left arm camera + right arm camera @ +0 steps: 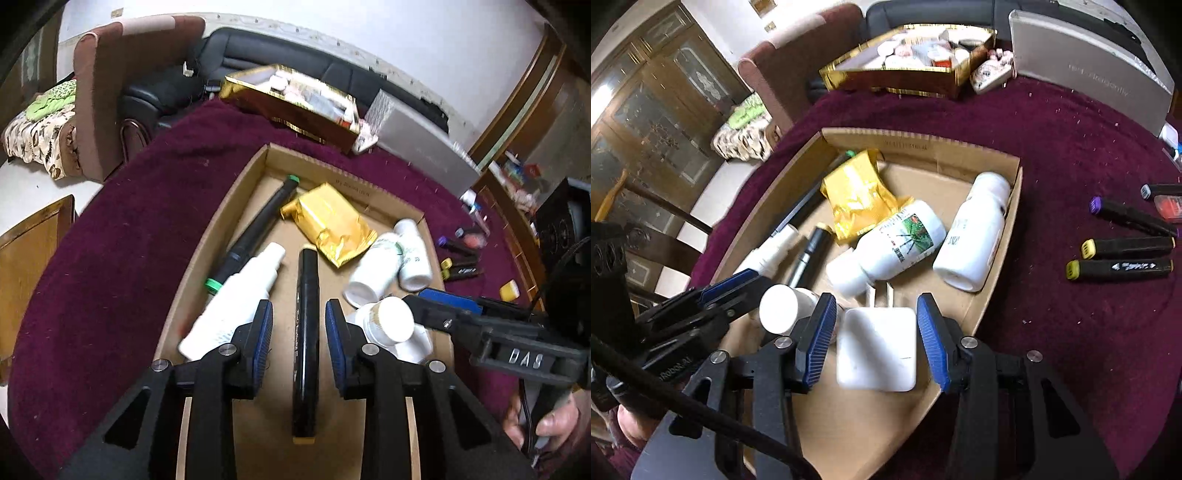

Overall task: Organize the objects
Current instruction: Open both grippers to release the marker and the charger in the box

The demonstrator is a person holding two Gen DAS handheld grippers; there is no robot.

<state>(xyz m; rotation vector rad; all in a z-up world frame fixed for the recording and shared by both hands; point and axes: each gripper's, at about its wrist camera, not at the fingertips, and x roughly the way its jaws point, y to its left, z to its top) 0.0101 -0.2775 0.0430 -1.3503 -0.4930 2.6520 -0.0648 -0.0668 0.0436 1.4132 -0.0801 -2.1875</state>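
A cardboard tray [236,184] [993,240] on a maroon cloth holds white bottles [373,266] [897,243], a white spray bottle [236,295], a gold pouch [332,221] [857,192], a green-capped marker [255,236] and a black marker [306,332]. My left gripper [299,317] is open, its jaws either side of the black marker, apart from it. My right gripper [877,314] is open over a white plug adapter [877,350] in the tray, with gaps on both sides. Loose markers [1123,258] [460,258] lie on the cloth to the right.
A gold box [295,99] [908,59] of small items and a grey case [424,147] [1089,62] stand at the back of the table. A brown armchair [110,92] and black sofa [280,55] are behind. A wooden cabinet [653,110] is at left.
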